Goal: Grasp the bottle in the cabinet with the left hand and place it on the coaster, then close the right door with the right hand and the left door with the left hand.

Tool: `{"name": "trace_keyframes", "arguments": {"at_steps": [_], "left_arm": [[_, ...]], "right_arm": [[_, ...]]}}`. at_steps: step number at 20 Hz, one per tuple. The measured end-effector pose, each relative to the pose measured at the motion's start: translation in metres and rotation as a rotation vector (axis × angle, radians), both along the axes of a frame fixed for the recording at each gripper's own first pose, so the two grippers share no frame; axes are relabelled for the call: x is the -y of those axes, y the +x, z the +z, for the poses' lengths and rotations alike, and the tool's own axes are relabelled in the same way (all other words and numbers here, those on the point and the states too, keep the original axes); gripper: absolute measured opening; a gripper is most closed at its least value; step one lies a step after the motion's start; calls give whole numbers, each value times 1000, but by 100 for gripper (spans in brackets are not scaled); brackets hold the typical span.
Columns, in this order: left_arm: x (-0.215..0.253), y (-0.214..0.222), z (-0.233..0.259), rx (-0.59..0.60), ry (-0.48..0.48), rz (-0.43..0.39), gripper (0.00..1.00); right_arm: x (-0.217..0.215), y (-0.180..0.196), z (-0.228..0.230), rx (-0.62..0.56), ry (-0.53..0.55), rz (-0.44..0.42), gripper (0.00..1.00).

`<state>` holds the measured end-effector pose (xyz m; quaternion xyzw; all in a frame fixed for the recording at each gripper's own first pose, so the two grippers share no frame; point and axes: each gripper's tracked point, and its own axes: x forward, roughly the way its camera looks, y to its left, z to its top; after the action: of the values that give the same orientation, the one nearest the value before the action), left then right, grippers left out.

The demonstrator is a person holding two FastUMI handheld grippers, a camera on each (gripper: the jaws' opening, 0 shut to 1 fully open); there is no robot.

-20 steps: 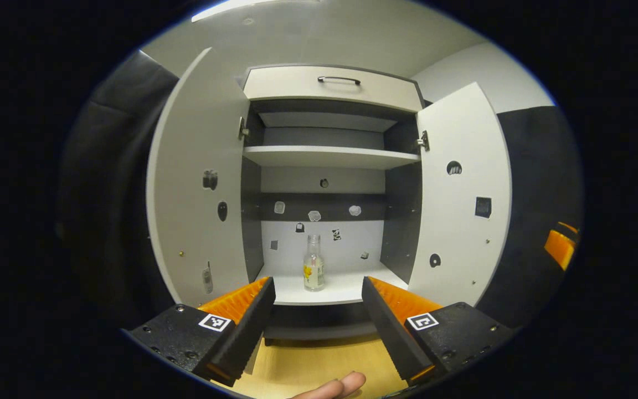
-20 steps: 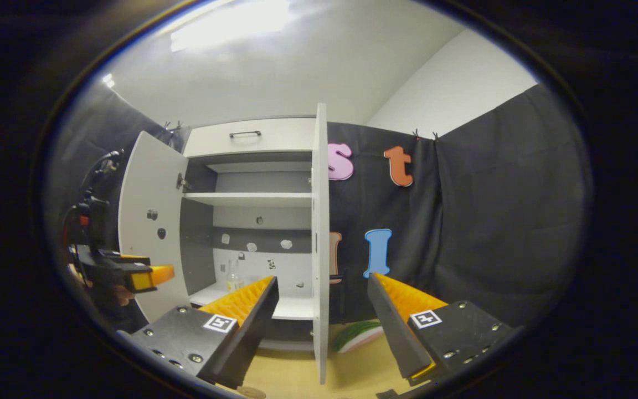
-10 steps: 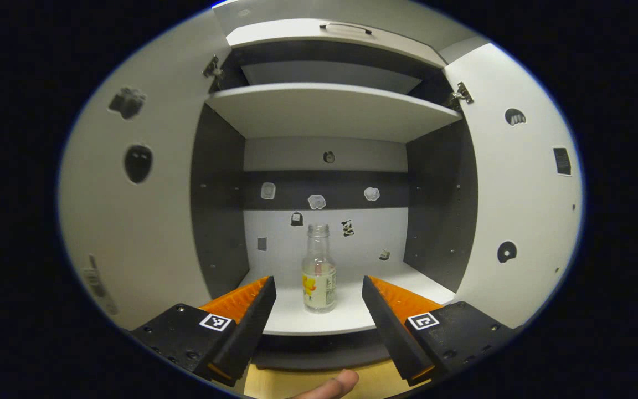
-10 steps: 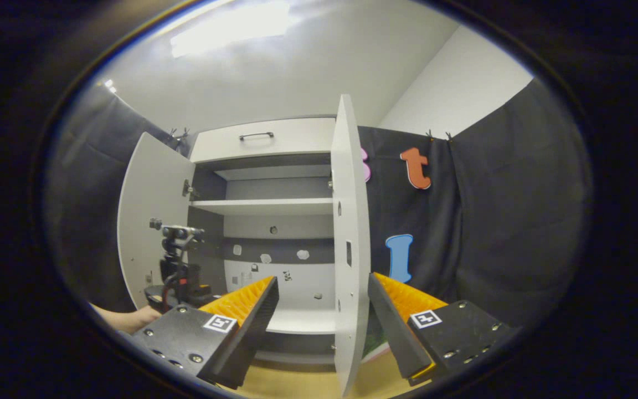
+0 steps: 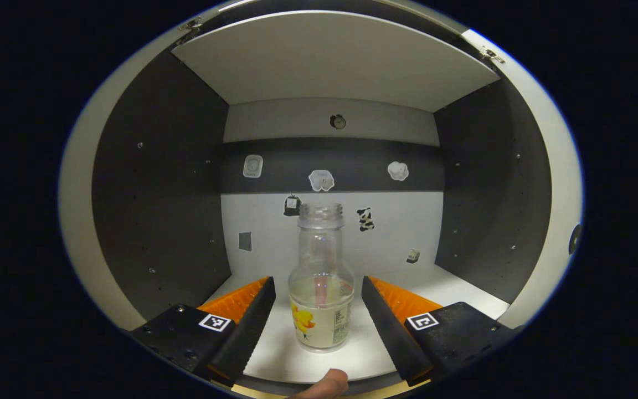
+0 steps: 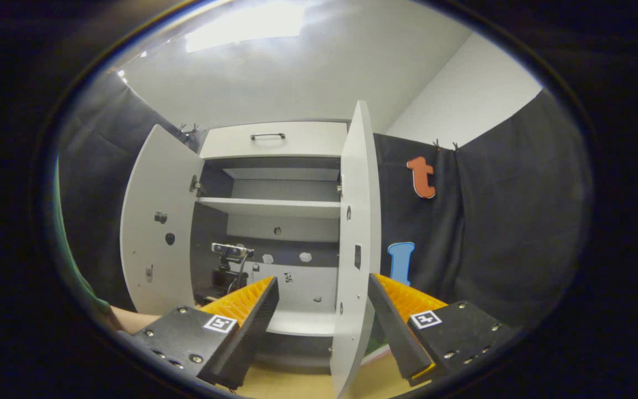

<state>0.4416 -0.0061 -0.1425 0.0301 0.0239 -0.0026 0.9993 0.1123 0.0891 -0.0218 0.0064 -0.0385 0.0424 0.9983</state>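
Note:
A clear glass bottle (image 5: pixel 321 302) with a pale label and no cap stands upright on the cabinet's lower shelf (image 5: pixel 466 293). My left gripper (image 5: pixel 316 284) is open inside the cabinet, one finger on each side of the bottle and neither touching it. In the right gripper view, the left gripper (image 6: pixel 226 272) reaches into the lower compartment, past the open left door (image 6: pixel 155 221). The right door (image 6: pixel 355 249) also stands open, edge-on to me. My right gripper (image 6: pixel 323 281) is open and holds nothing, a short way in front of that door's edge.
An upper shelf (image 6: pixel 274 206) and a drawer with a dark handle (image 6: pixel 268 136) sit above the compartment. Small stickers (image 5: pixel 320 180) dot the back wall. A wooden tabletop (image 6: pixel 297 385) lies below the cabinet. A person's forearm (image 6: pixel 130 318) is at the lower left.
My left gripper has pushed forward into the cabinet until its open fingers flank the bottle. The right gripper has drifted slightly, bringing the right door's edge nearer the middle of its view.

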Motion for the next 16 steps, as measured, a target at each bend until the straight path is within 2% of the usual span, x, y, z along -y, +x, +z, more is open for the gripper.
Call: {"name": "trace_keyframes", "arguments": {"at_steps": [2, 4, 6, 9, 10, 12, 13, 16], "left_arm": [[-1, 13, -6, -17, -6, 8, 100], [5, 21, -6, -29, -41, -32, 99], [7, 8, -5, -58, -106, -50, 80], [0, -20, 15, -27, -89, -48, 80], [-1, -32, 22, -17, -77, -52, 80], [2, -59, 33, -13, -76, -74, 80], [2, -73, 39, -10, -79, -85, 80], [2, -115, 54, 2, -116, -106, 80]], "right_arm": [[4, -9, -4, -20, -17, -15, 98], [8, -24, -7, -24, -60, -33, 98], [11, -43, -9, -26, -70, -50, 98], [12, -72, -4, -23, -28, -58, 98], [12, -83, -3, -21, -16, -56, 93], [13, -100, 1, -15, -3, -50, 93], [13, -107, 3, -13, 1, -48, 98], [16, -126, 4, -18, 11, -42, 98]]}}
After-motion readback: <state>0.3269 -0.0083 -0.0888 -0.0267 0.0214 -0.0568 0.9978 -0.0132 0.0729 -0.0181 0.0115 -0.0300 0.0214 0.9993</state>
